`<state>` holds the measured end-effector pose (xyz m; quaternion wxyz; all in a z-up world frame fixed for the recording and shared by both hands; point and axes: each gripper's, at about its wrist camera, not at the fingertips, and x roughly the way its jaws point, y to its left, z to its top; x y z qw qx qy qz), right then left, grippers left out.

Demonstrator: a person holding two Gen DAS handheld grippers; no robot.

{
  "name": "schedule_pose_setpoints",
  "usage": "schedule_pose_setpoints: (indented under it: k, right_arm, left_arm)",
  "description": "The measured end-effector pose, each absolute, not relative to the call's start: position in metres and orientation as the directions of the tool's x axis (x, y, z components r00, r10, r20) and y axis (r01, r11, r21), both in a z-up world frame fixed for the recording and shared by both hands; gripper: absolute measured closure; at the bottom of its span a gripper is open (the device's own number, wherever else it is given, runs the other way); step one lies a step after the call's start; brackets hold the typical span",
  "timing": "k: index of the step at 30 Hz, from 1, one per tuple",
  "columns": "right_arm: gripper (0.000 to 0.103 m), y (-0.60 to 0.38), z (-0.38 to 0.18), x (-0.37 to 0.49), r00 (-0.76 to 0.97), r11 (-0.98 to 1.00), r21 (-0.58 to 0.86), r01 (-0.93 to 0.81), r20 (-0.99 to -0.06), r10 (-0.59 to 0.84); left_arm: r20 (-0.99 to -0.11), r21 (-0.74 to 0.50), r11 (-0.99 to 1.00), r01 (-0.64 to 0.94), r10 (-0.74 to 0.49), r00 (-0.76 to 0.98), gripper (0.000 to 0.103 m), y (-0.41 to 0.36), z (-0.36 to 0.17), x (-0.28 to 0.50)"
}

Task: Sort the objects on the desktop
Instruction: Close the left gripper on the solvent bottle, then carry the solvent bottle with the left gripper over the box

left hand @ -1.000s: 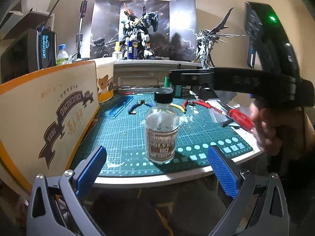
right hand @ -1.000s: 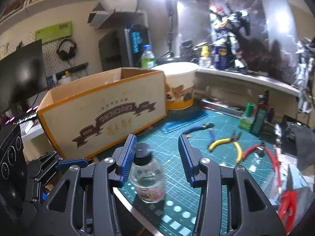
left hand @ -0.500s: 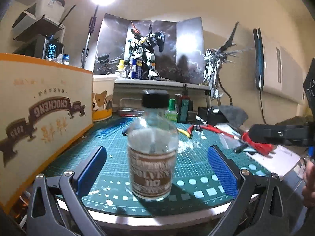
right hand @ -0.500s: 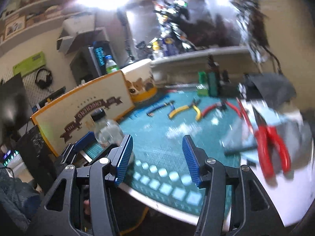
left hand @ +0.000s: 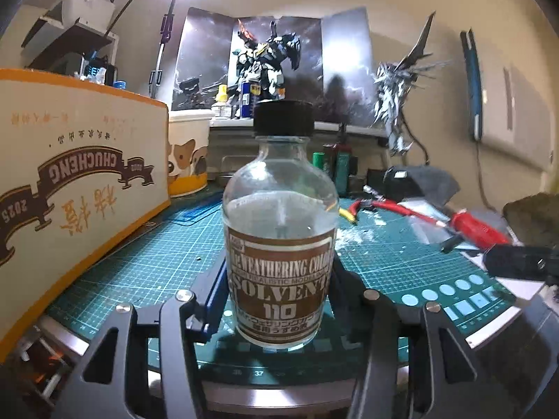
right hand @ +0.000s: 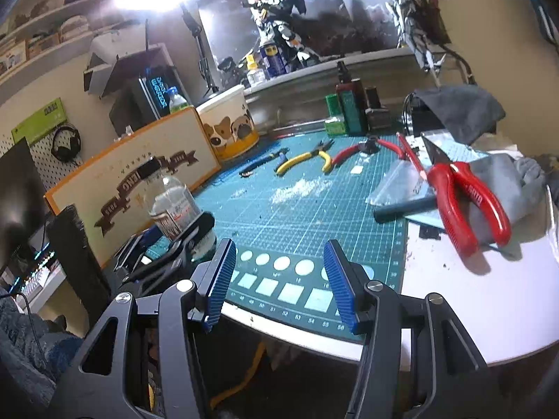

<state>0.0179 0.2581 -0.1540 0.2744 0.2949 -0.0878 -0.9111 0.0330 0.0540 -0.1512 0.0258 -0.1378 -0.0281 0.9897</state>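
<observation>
Now the left gripper (left hand: 279,300) has its blue ribbed pads closed on the label band of the clear glass solvent bottle with the black screw cap (left hand: 280,230). Bottle upright, long axis vertical, base at the near edge of the green gridded cutting mat (left hand: 146,265); whether it rests on the mat or is just lifted, I cannot tell. Liquid fills about two thirds, glass smooth, brown paper label around the lower body.

Open-topped cardboard box with orange trim (left hand: 70,192) stands just left of the bottle, a likely bin for it; the left side is the nearer one.

Right gripper (right hand: 281,281) hangs off the near table edge, pads apart, nothing between them. Red-handled pliers (right hand: 464,199) lie far right of it on grey cloth; yellow-handled cutters (right hand: 307,159) farther back on the mat.
</observation>
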Motion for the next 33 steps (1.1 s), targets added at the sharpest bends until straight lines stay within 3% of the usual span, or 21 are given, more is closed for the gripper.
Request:
schedule_pose_setpoints:
  k: [6,10,17,24,33]
  right_arm:
    - [0.053,0.260,-0.159,0.019,-0.671,-0.834,0.330,0.443,-0.495,-0.552]
    - [0.053,0.262,-0.163,0.018,-0.670,-0.833,0.338,0.438,-0.494,-0.553]
    - [0.053,0.258,-0.163,0.018,-0.667,-0.826,0.341,0.449,-0.487,-0.564]
    - [0.053,0.252,-0.159,0.017,-0.662,-0.808,0.348,0.476,-0.463,-0.590]
    - [0.053,0.238,-0.144,0.013,-0.656,-0.776,0.341,0.530,-0.415,-0.631]
  left_arm:
    - [-0.283,-0.091,-0.994,-0.069,0.092,-0.955,0.053,0.046,-0.147,0.034]
    - [-0.241,-0.079,-0.993,-0.085,0.102,-0.965,0.053,0.046,-0.128,0.040]
    - [-0.198,-0.097,-0.986,-0.138,0.155,-0.968,0.053,0.030,-0.052,0.054]
    - [-0.259,-0.112,-0.972,-0.208,0.230,-0.938,0.053,-0.008,0.032,0.054]
    - [-0.229,-0.032,-0.994,-0.102,0.106,-0.968,0.053,-0.088,0.117,0.052]
